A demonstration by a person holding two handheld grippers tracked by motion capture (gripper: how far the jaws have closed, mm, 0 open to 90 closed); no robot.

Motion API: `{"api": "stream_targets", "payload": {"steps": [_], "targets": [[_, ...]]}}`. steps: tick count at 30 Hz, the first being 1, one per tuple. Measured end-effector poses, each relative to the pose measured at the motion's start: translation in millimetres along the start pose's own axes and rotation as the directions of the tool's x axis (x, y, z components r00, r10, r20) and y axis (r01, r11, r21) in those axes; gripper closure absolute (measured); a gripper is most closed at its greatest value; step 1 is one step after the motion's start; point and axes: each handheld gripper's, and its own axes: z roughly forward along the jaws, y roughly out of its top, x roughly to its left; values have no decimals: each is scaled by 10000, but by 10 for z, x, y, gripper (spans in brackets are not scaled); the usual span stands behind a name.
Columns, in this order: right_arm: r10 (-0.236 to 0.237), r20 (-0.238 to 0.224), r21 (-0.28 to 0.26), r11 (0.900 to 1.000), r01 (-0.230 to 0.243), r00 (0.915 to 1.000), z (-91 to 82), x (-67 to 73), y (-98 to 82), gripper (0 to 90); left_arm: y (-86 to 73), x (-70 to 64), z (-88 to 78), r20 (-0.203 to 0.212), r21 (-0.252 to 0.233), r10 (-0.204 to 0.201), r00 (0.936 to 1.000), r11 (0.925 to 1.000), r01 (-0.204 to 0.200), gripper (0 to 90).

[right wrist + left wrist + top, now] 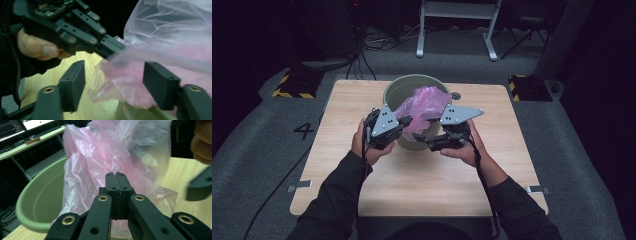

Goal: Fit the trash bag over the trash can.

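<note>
A pink plastic bag (pixel 427 102) hangs over the near rim of a green bucket (pixel 399 90) on the wooden table (pixel 357 105). My left gripper (pixel 404 122) is shut, pinching the bag's edge; its closed jaw tips (pixel 115 173) press the thin film (pixel 100 152) beside the bucket wall (pixel 37 202). My right gripper (pixel 422 140) reaches in from the right at the bucket's front. Its jaws stand open (pixel 113 75) with a crumpled fold of the bag (pixel 125 72) between them. The left gripper (pixel 117 48) grips the same fold just above.
A small round knob (pixel 455 95) lies on the table right of the bucket. White frame legs (pixel 457 25) stand behind the table. Yellow-and-black blocks (pixel 292 85) (pixel 529 87) sit on the floor at both far corners, with cables (pixel 367 45) beyond.
</note>
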Motion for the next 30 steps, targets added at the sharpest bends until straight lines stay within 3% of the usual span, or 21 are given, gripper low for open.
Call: {"api": "stream_targets", "payload": {"steps": [4,7,9,14,21,23,26,30], "targets": [[-16,521,154,9999,8,9986,23,-27,-8,659,-11,14,-8,-2,-47,-89,10000,9999,89,899],[-27,575,152,9999,18,9983,10,-64,-31,816,-21,43,-33,-87,-45,-150,9998,9999,150,899],[-65,349,96,9999,62,9994,-22,-89,-58,879,-36,78,-50,-152,-93,-259,9995,9996,258,899],[38,361,26,10000,-39,9993,-154,-134,-129,900,-82,165,-97,-371,-205,-519,9980,9985,512,899],[623,550,-217,9979,-612,9965,-436,-240,-259,900,-140,285,-217,-787,-236,-759,9940,9970,743,899],[730,731,-242,9972,-714,9946,-493,-267,-298,900,-156,314,-242,-838,-228,-840,9929,9963,824,899],[1152,579,-442,9926,-1127,9917,-568,-346,-371,900,-177,350,-268,-878,-167,-872,9923,9962,860,899],[1554,1009,-500,9873,-1510,9827,-628,-462,-452,900,-191,382,-289,-940,-96,-834,9921,9965,828,899]]}}
